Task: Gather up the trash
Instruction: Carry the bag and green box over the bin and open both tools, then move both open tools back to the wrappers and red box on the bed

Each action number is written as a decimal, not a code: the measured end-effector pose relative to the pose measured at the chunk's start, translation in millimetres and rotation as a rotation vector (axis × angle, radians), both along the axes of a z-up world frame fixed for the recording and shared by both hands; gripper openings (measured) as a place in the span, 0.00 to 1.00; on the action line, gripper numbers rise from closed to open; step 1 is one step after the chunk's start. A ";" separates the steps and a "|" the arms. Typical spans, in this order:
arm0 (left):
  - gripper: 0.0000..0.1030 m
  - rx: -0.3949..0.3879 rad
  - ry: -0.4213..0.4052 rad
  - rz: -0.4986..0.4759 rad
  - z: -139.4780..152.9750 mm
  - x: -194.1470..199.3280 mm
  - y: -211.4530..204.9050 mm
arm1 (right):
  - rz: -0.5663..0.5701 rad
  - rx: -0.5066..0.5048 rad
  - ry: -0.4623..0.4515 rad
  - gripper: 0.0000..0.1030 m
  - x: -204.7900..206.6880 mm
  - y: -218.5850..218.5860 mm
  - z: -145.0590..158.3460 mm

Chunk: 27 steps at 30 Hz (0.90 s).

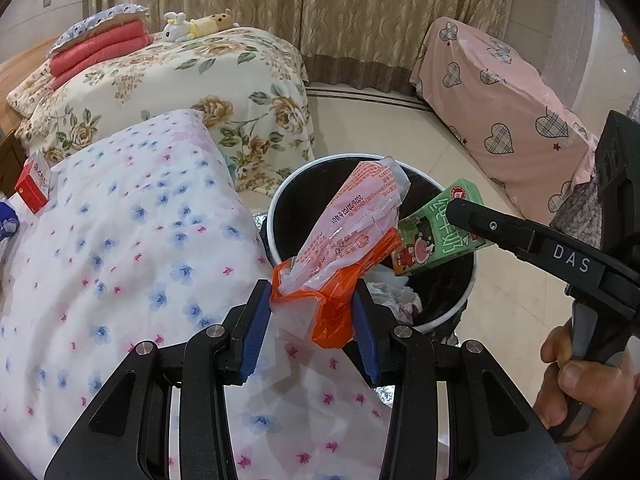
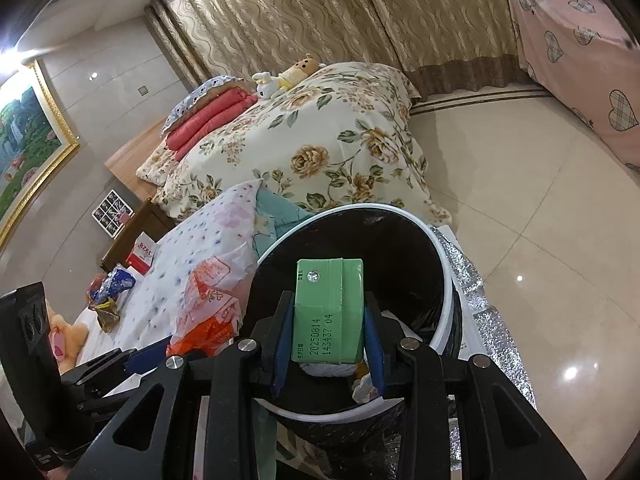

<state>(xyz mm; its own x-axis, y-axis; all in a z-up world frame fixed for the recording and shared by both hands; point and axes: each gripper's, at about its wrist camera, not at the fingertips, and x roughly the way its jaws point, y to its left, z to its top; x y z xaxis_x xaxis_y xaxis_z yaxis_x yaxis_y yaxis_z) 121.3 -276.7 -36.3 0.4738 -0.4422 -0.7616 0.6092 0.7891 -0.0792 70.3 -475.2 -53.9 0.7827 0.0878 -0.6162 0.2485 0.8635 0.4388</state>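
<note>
Beside the bed, crumpled paper (image 2: 366, 386) lies in the bin (image 1: 276, 216) while each tool pinches trash above it.

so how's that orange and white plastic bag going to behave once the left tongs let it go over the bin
The plastic bag looks thin and crumpled, so it is probably floppy and very light. It may drift or snag on the bin rim rather than drop straight. Pinched in the left tongs, it already sags and folds, so it likely won't hold shape.
</note>
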 end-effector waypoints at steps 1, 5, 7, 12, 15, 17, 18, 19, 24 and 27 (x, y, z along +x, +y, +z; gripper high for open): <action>0.38 0.002 -0.001 0.001 -0.1 0.6 -0.2 | 0.000 0.001 0.002 0.31 0.7 -0.4 0.0; 0.39 0.001 -0.002 0.002 0.4 1.0 -1.1 | 0.000 0.003 0.007 0.31 4.0 -2.2 0.0; 0.39 0.000 -0.004 0.000 1.0 0.9 -2.3 | 0.000 0.004 0.008 0.32 5.0 -2.9 0.3; 0.43 -0.003 -0.005 0.004 1.7 1.5 -3.9 | -0.003 0.003 0.009 0.32 5.2 -3.4 0.4; 0.47 -0.004 -0.008 0.006 2.8 1.0 -3.8 | -0.004 0.016 0.010 0.35 7.5 -5.0 -0.2; 0.51 -0.011 -0.006 0.012 3.8 1.9 -1.6 | -0.011 0.024 0.008 0.41 8.0 -5.3 -0.1; 0.54 -0.018 -0.006 0.018 4.7 1.8 0.6 | -0.014 0.025 0.008 0.47 8.2 -5.3 0.0; 0.57 -0.026 -0.005 0.021 5.3 2.1 3.0 | -0.017 0.025 0.008 0.57 8.2 -5.3 0.3; 0.62 -0.049 -0.016 0.043 9.3 -1.3 17.9 | -0.028 0.037 -0.016 0.78 4.6 -0.4 3.8; 0.63 -0.070 -0.006 0.078 9.2 -2.2 34.0 | -0.020 0.043 -0.016 0.85 5.1 4.5 5.6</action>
<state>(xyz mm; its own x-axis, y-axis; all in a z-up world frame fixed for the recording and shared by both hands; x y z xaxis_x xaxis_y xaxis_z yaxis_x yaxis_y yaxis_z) 119.2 -242.7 -27.1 0.5137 -0.4560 -0.7268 0.5468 0.8267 -0.1322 75.3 -470.7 -48.3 0.7944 0.0982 -0.5994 0.2581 0.8388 0.4794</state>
